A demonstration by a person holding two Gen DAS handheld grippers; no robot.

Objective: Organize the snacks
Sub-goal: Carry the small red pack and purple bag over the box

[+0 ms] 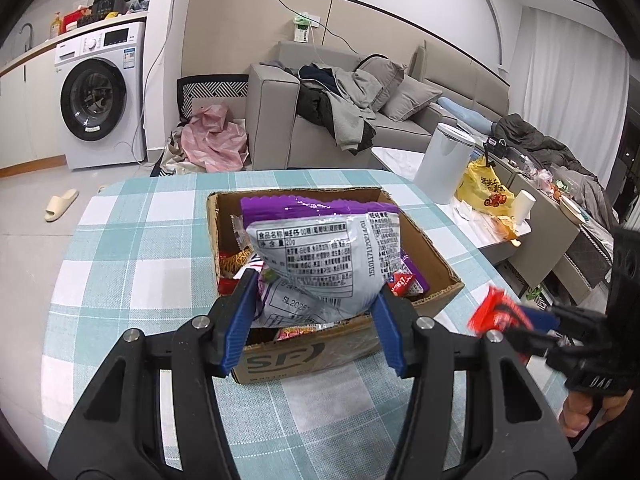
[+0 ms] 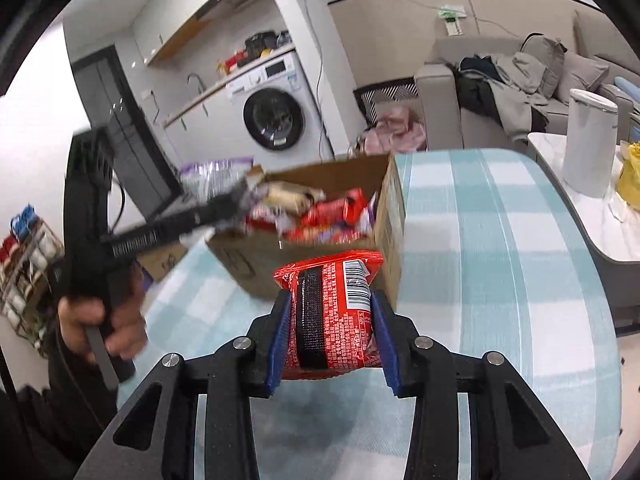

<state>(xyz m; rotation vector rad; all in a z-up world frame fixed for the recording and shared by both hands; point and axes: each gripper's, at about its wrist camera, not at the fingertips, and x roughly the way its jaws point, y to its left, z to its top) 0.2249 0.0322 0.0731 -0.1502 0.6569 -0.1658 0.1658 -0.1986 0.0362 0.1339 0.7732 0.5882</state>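
A front-loading washing machine (image 1: 98,98) stands under a counter at the far left wall. A beige slipper (image 1: 61,204) lies on the floor in front of it. A grey sofa (image 1: 280,120) carries a heap of clothes (image 1: 344,100) and cushions (image 1: 408,96). Pink fabric (image 1: 214,140) lies crumpled on the floor beside the sofa arm. A white cylindrical bin (image 1: 444,162) stands at the right, near a yellow plastic bag (image 1: 486,190) and a paper cup (image 1: 524,206).

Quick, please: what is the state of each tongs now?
Left tongs: closed on the purple-and-silver snack bag.
Right tongs: closed on the red snack packet.
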